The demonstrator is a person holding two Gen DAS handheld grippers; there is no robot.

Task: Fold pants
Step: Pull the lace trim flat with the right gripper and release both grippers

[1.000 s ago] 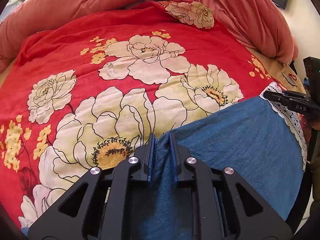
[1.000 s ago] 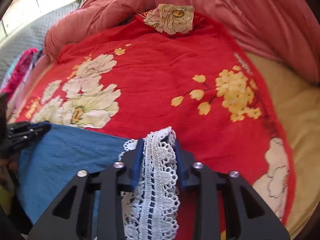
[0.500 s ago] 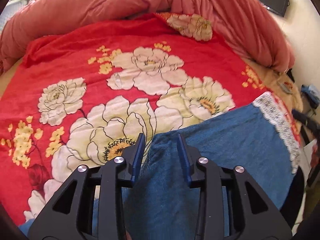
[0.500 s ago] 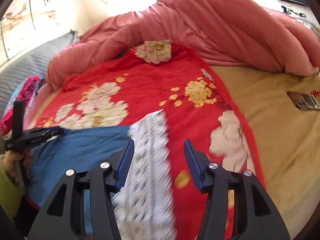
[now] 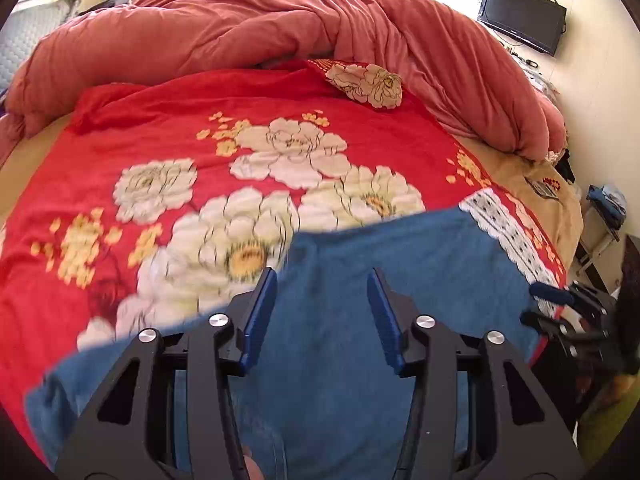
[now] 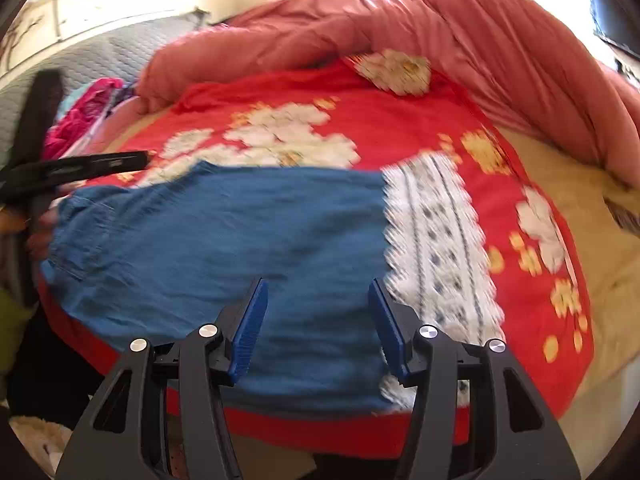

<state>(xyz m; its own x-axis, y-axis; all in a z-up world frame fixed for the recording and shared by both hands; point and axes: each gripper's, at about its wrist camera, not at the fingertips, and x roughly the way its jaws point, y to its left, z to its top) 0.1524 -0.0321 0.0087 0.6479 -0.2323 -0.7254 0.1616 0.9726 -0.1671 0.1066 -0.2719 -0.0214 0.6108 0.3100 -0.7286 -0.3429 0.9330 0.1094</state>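
Observation:
Blue denim pants [image 5: 360, 280] with a white lace hem [image 5: 508, 228] lie flat on the red flowered blanket, folded into one wide band. In the right wrist view the pants [image 6: 224, 232] stretch from a back pocket at left to the lace hem [image 6: 436, 240] at right. My left gripper [image 5: 322, 316] is open and empty, above the denim near its waist end. My right gripper [image 6: 318, 324] is open and empty, above the denim beside the lace. The right gripper also shows in the left wrist view [image 5: 560, 312], and the left gripper in the right wrist view [image 6: 80, 168].
The red flowered blanket [image 5: 200, 152] covers the bed. A bunched pink duvet [image 5: 240, 24] lies along the far side. Tan sheet [image 6: 568, 200] shows at right, with a small packet [image 5: 544, 188] on it. Pink clothing [image 6: 80, 116] sits at the far left. A wall TV [image 5: 520, 16] hangs beyond.
Both grippers opened, let go of the pants and drew back and up. The left released the denim edge, the right released the lace hem. The pants now lie flat.

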